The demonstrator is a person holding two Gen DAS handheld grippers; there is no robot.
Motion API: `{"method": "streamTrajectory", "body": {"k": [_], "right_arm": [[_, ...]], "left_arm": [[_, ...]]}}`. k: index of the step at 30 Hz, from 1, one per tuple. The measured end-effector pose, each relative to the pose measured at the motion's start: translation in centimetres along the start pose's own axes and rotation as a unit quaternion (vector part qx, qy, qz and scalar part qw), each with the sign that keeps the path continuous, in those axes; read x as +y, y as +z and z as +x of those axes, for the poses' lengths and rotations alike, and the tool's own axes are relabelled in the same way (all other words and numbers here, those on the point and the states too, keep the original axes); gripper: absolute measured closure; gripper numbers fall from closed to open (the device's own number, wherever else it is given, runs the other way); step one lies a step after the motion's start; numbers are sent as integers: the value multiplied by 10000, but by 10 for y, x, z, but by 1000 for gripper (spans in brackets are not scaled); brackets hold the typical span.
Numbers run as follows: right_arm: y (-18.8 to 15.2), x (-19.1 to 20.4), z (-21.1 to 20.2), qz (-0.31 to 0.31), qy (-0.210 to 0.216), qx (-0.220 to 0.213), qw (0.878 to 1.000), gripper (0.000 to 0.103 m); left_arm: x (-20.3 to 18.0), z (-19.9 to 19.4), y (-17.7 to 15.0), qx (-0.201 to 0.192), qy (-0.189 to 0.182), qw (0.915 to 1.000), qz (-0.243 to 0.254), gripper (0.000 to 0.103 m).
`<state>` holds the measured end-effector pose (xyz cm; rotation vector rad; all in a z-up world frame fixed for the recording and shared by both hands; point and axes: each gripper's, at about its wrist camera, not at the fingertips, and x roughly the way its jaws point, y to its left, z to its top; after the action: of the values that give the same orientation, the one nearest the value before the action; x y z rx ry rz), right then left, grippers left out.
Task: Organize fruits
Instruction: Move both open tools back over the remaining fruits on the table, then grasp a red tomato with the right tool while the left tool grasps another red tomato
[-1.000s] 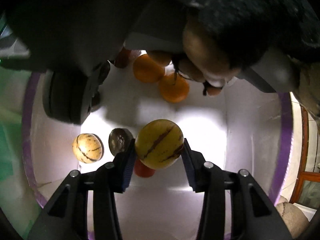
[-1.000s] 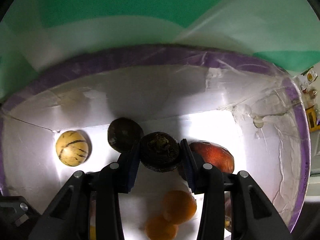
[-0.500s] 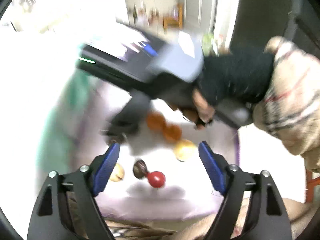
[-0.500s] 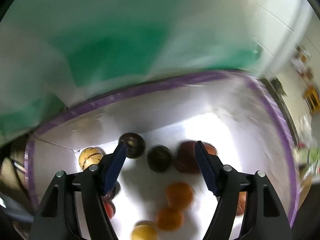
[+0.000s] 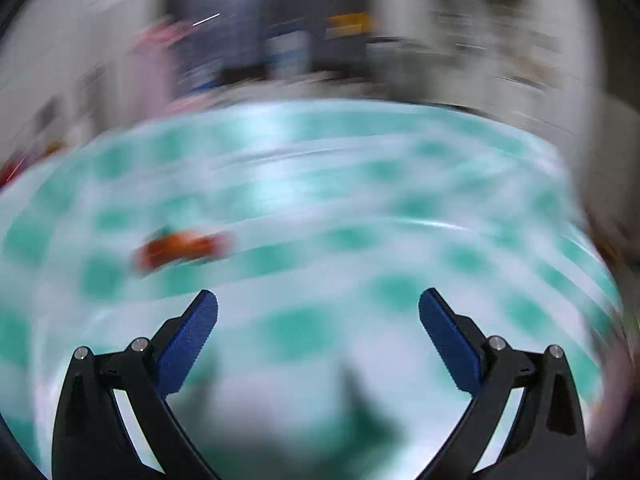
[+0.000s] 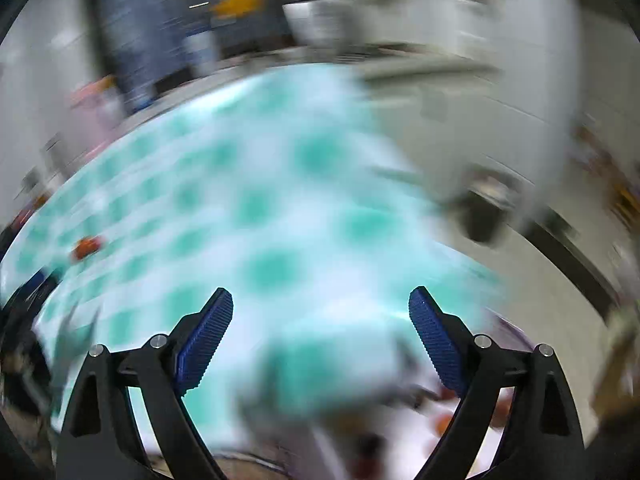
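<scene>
Both grippers, left (image 5: pixel 318 312) and right (image 6: pixel 320 308), left the box, jaws just opened wide, empty; blur risks missing orange fruit (image 5: pixel 180 246) at 10 o'clock.

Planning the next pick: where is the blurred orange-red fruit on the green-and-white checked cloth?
The orange-red fruit lies alone on the checked cloth, ahead-left of the open left gripper; in the right wrist view it sits far left.

Left gripper (image 5: pixel 318 304) angled downward, blue-padded fingers (image 5: pixel 188 340) spread wide, just opened, nothing between, right gripper (image 6: pixel 321 302) likewise wide, empty
</scene>
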<state>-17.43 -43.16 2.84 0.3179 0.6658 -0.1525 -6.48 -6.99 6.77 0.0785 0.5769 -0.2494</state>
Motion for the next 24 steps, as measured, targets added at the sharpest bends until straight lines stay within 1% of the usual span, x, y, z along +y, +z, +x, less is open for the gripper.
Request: {"method": "streamTrajectory", "body": {"k": [1, 2, 3, 4, 5, 6, 7, 8, 9, 10, 12, 13, 14, 15, 18, 21, 22, 23, 24], "right_arm": [[5, 29, 16, -235, 183, 62, 9995, 15], [10, 59, 32, -443, 346, 165, 9983, 15], [16, 97, 52, -676, 588, 299, 9955, 15], [19, 126, 68, -850, 797, 384, 9924, 16], [18, 162, 82, -1050, 984, 487, 9884, 16], [21, 200, 106, -1259, 1135, 623, 9836, 16], [23, 224, 118, -1377, 1234, 713, 9802, 16], [25, 259, 140, -1549, 1393, 866, 9742, 16], [25, 280, 154, -1644, 1456, 954, 9709, 16], [25, 302, 170, -1757, 1491, 1038, 9676, 16], [24, 341, 198, -2013, 1530, 1104, 9612, 16], [26, 360, 210, -2108, 1561, 1111, 9586, 17], [29, 370, 218, -2161, 1577, 1114, 9571, 18], [32, 384, 231, -2225, 1580, 1145, 9552, 19], [35, 418, 265, -2336, 1472, 1247, 9530, 30], [37, 438, 288, -2471, 1308, 1342, 9507, 34], [38, 442, 291, -2518, 1235, 1283, 9513, 37], [39, 446, 294, -2552, 1224, 1284, 9505, 38], [41, 450, 297, -2585, 1247, 1270, 9495, 41]], "left_arm": [[34, 12, 7, 141, 298, 9987, -384, 2], [58, 20, 9, 235, 496, 9963, -659, 2], [77, 27, 16, 314, 672, 9933, -891, 2], [102, 36, 20, 398, 834, 9895, -1110, 2], [117, 41, 22, 458, 919, 9872, -1221, 2], [132, 49, 23, 536, 1026, 9846, -1312, 2], [137, 52, 21, 566, 1079, 9834, -1346, 2], [143, 57, 18, 576, 1101, 9826, -1379, 2], [152, 59, 14, 572, 1079, 9818, -1454, 2], [151, 58, 11, 593, 1072, 9811, -1499, 2], [155, 54, 10, 581, 1191, 9799, -1489, 2], [148, 49, 9, 469, 1399, 9790, -1406, 2], [137, 43, 7, 412, 1558, 9775, -1364, 2], [140, 42, 7, 417, 1653, 9759, -1364, 2], [147, 43, 4, 599, 1613, 9729, -1548, 2], [152, 46, 1, 708, 1637, 9702, -1643, 2], [152, 46, 2, 715, 1653, 9700, -1635, 2], [152, 46, 2, 714, 1660, 9700, -1624, 2], [151, 46, 3, 708, 1646, 9706, -1610, 2]]}}
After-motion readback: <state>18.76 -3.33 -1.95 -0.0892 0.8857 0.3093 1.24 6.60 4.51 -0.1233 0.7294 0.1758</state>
